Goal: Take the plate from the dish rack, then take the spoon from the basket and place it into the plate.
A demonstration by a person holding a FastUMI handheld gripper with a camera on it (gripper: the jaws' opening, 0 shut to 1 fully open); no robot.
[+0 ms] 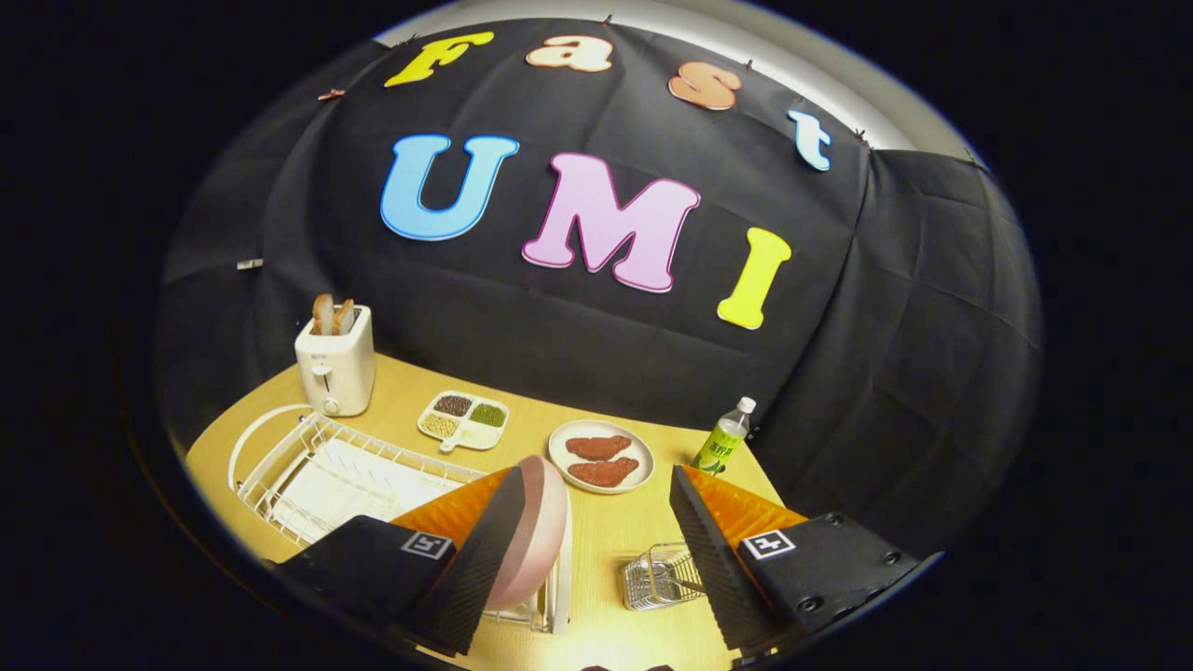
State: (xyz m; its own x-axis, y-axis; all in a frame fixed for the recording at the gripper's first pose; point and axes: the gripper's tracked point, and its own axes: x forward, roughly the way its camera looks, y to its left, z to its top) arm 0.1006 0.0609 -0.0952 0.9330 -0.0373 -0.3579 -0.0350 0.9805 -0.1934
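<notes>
The tongs (592, 550) hang wide apart and grip nothing, the pink plate (539, 536) standing on edge in the white dish rack (308, 466) at the worktop's left edge, just inside their left finger (485, 550).

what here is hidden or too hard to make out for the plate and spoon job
- Pink plate: gripper view, the left finger covers its near side; contact unclear.
- Wire basket: right finger hides part; spoon not discernible.
- Dish rack: near end hidden by gripper, fingers apart.
</notes>
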